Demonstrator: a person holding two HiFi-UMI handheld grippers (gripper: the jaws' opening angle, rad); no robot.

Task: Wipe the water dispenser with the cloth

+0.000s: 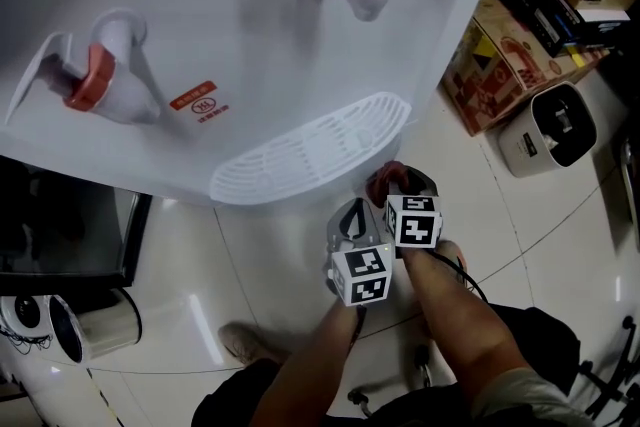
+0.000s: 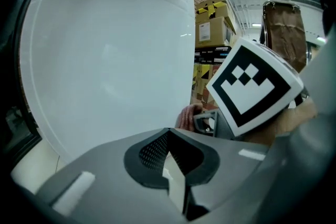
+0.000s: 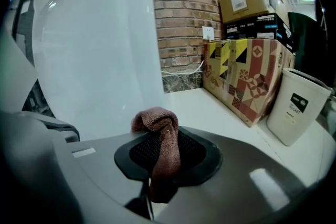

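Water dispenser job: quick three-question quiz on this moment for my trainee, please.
1. True or false: the left gripper holds the cloth.
2. In the head view, the tap at the picture's left has a collar of which colour? A red, B blue, C green.
3. Fill in: beside the patterned carton stands a white ____.
Key: 1 false, the right gripper is shut on it; the left's fingers are together and empty. 2 A. 3 bin.
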